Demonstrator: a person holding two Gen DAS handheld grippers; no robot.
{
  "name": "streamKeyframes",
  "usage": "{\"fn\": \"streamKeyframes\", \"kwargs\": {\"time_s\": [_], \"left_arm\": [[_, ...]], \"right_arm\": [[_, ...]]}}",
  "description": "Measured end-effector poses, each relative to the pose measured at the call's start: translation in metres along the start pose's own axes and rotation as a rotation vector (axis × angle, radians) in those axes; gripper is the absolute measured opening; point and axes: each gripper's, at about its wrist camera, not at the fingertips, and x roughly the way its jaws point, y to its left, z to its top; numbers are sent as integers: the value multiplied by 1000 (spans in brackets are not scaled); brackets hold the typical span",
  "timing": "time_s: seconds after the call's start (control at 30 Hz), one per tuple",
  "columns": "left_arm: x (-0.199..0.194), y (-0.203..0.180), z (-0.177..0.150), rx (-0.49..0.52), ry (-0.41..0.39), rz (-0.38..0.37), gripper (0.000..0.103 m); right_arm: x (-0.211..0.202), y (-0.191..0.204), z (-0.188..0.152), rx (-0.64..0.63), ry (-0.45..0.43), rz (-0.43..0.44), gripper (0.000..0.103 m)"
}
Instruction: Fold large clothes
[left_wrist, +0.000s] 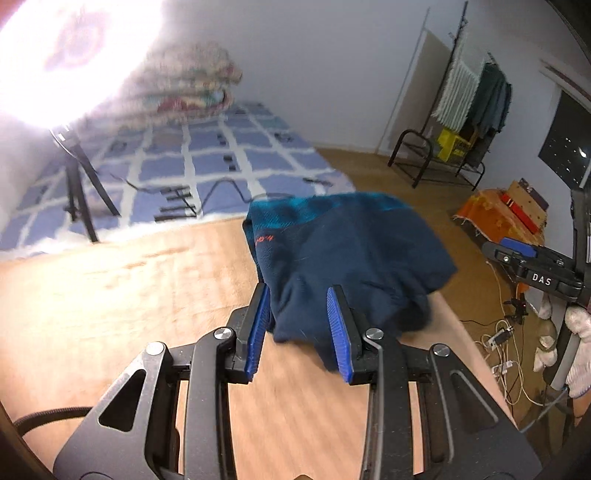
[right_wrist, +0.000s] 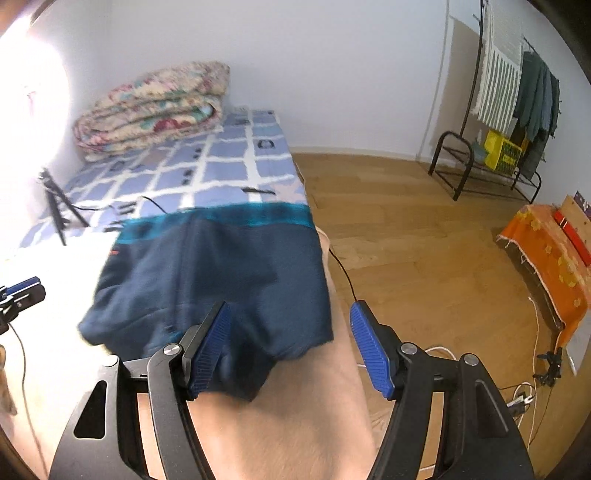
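A folded navy garment (left_wrist: 347, 258) lies on the bench (left_wrist: 110, 295). Left tongs (left_wrist: 299, 325) and right tongs (right_wrist: 291, 343) hang over its near edge, both parted and holding nothing.

Light wooden table (left_wrist: 110, 295); folded navy garment (left_wrist: 351, 251) on its far edge

Navy garment (right_wrist: 207, 280) with a teal band and small red print; blue-and-white checked bedspread (right_wrist: 221, 162); floral quilt (right_wrist: 155, 107); orange cloth (right_wrist: 550, 258).

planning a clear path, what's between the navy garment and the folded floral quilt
Right wrist view: the blue checked bedspread, with a black cable on it, separates navy garment from quilt.
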Motion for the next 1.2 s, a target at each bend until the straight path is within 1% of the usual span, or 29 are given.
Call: {"fn": "streamKeyframes", "kwargs": {"time_s": [0.2, 0.27, 0.33, 0.47, 0.6, 0.7, 0.73, 0.77, 0.8, 0.83, 0.93, 1.0, 1.03, 1.1, 1.2], "left_arm": [[-96, -21, -9, 29, -68, -15, 32], [-126, -30, -15, 47, -90, -15, 32], [-156, -37, -23, 63, -112, -15, 32], [-202, -48, -42, 89, -134, -10, 32], [-246, -58, -67, 116, -167, 3, 32], [-270, -62, -85, 109, -171, -8, 33], [-276, -64, -91, 108, -174, -7, 35], [-282, -65, -98, 110, -177, -3, 43], [-287, -67, -103, 113, -181, 1, 50], [-293, -69, -111, 123, -185, 7, 52], [-306, -76, -129, 152, -191, 23, 52], [-314, -80, -140, 158, -195, 26, 52], [-317, -80, -144, 157, -194, 24, 54], [-325, -81, -152, 153, -196, 18, 64], [-334, -85, -161, 167, -212, 28, 68]], "right_arm": [[-89, 23, -4, -30, -71, 27, 67], [-115, 30, -8, -33, -91, 45, 67], [-141, 37, -13, -36, -106, 45, 67], [-191, 57, -33, -67, -144, 49, 67], [-229, 70, -56, -60, -182, 76, 67], [-247, 77, -74, -54, -195, 93, 67], [-254, 81, -82, -62, -201, 90, 67], [-260, 84, -88, -70, -208, 85, 67], [-265, 87, -94, -74, -214, 84, 67], [-271, 89, -100, -69, -225, 87, 67], [-285, 89, -117, -34, -246, 117, 67], [-291, 92, -127, -14, -259, 115, 68], [-293, 93, -132, -13, -264, 109, 70], [-298, 98, -142, -20, -271, 99, 71], [-301, 102, -153, -19, -287, 94, 72]]}}
